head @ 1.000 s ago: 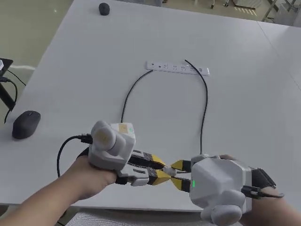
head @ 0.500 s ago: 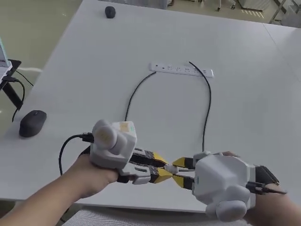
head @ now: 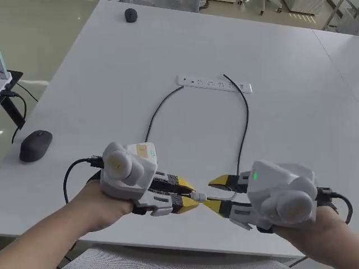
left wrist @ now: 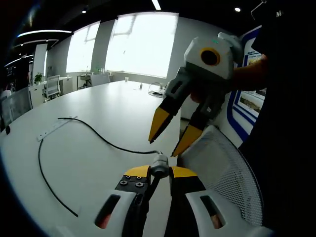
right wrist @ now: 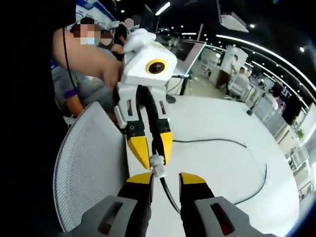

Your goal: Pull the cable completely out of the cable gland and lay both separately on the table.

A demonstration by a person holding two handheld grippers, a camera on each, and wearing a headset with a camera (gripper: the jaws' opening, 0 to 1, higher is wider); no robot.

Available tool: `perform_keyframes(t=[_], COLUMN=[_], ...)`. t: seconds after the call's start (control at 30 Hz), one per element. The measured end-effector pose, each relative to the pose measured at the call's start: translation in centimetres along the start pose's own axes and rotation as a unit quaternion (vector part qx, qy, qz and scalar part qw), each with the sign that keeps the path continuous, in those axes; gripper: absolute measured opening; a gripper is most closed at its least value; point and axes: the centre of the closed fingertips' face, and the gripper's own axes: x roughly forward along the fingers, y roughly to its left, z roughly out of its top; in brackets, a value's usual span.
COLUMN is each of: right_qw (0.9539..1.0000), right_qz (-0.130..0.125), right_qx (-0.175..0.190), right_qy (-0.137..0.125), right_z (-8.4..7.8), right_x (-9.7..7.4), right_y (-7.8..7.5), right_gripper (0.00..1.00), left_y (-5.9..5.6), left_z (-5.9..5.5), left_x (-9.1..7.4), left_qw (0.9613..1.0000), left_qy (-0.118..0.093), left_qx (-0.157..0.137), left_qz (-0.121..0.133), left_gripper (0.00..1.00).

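A small grey cable gland (head: 197,196) hangs over the table's near edge, and my left gripper (head: 190,196) is shut on it. The left gripper view has the gland (left wrist: 159,164) pinched between the yellow tips. A thin black cable (head: 245,120) comes out of the gland and curves across the white table (head: 112,84) toward the power strip (head: 214,84). My right gripper (head: 213,194) faces the left one, open, its tips spread on either side of the cable just behind the gland. From the right gripper view, the cable (right wrist: 168,191) passes between my own jaws without being clamped.
The strip's own black cord (head: 160,109) runs toward the near left. One dark mouse (head: 35,144) lies at the table's left edge, another (head: 130,14) at the far end. A white mesh chair (right wrist: 84,168) stands right under the grippers.
The right gripper's jaws have spread apart and it has drawn slightly to the right, away from the gland. The left gripper keeps its grip. The head camera shifted a little.
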Motion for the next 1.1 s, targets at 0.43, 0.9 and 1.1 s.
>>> perform_keyframes(t=[0.43,0.9,1.1], right_qw=[0.9991,0.9985,0.9961], right_qz=[0.017,-0.051,-0.072], right_qx=[-0.029,-0.009,0.044], right_qy=[0.027,0.02,0.023], right_z=[-1.6,-1.6,-1.9], right_x=[1.5,1.6,1.7], right_y=[0.7,-1.7,-2.6], right_gripper=[0.08,0.0,0.0], left_y=[0.1,1.6,2.4], left_z=[0.4,1.2,1.5], left_x=[0.3,0.9,1.0], left_qw=[0.9998,0.9999,0.9998], left_qy=[-0.003,-0.006,-0.003], left_qx=[0.017,0.013,0.017], left_qz=[-0.004,0.007,0.005], left_gripper=[0.15,0.15,0.15])
